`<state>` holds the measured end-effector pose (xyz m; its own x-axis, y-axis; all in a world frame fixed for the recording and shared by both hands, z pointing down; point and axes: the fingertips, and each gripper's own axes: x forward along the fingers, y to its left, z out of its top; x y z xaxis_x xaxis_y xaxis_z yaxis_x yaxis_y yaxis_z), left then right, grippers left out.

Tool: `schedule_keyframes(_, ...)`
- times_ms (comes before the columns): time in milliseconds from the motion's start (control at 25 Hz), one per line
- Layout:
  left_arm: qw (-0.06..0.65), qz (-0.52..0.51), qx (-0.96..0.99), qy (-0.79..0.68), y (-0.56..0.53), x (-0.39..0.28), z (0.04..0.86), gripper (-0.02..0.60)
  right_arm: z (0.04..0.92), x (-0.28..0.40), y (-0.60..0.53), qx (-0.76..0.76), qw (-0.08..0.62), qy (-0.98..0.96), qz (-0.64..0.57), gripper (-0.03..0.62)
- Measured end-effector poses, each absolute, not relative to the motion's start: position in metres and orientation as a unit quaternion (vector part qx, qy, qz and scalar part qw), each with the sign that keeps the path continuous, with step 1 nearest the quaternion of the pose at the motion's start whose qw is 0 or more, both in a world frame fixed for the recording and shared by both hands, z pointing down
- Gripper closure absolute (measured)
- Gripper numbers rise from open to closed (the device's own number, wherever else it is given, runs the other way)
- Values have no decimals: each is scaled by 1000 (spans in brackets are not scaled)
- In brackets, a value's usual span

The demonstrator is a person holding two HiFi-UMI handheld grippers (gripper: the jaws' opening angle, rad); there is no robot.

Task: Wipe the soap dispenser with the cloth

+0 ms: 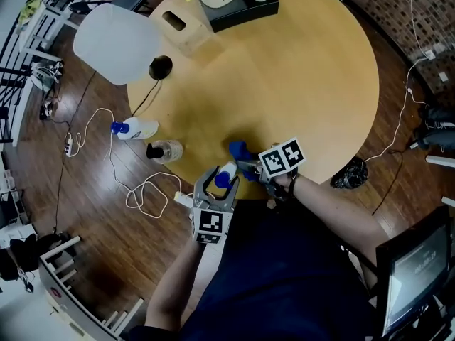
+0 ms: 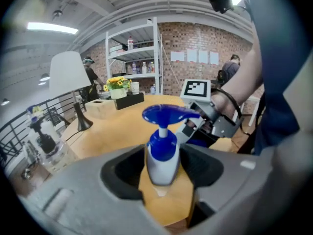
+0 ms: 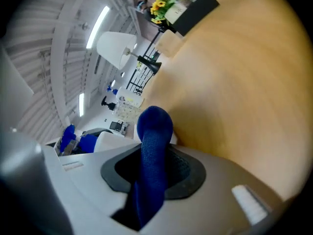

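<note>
2 grips: left hand-held gripper [image 2: 161, 173] clamps soap dispenser [image 2: 161, 148] neck; right hand-held gripper [image 3: 154, 173] pinches cloth [image 3: 155, 129] nearby.

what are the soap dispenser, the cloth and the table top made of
The soap dispenser looks plastic: smooth white body, glossy blue pump head catching highlights.
The cloth is a matte blue textile with a fine knit or woven texture, possibly microfibre.
The table top looks like light wood or wood-look laminate, satin, with faint grain; which, I cannot tell.

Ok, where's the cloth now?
Head view: the cloth is pinched in the right gripper at the near table edge, just right of the soap dispenser.
</note>
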<state>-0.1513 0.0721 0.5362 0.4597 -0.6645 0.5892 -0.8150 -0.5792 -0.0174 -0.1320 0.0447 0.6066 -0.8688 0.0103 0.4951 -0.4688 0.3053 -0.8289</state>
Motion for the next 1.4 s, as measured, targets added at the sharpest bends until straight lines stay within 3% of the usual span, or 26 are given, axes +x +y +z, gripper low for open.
schedule_keyframes(40,142,277,835,-454,72,-153,532,316,603,-130,45,153,212,-786,561,487)
schedule_keyframes(120,161,270,815,-486,74,-156,525,284,593,-122,39,163,193,-788,562,487)
schedule_keyframes(320,224,230,746,-584,82,-168,510,283,582,-85,21,190,175,-787,560,484)
schedule_keyframes(400,245,206,715,-622,84,-171,503,302,578,-72,13,198,172,-787,558,484)
schedule_keyframes(560,265,176,654,-686,82,-171,503,405,574,-59,2,200,168,-791,554,484)
schedule_keyframes(880,240,183,540,-785,55,-179,513,399,570,-59,0,156,194,-808,534,481)
schedule_keyframes(960,225,192,557,-776,44,-178,511,435,570,-55,0,154,195,-809,533,480)
schedule_keyframes(1120,169,212,662,-699,23,-161,513,437,573,-45,1,157,187,-807,538,480)
schedule_keyframes(1400,51,272,869,-410,-22,-75,508,437,568,8,-21,250,120,-785,554,480)
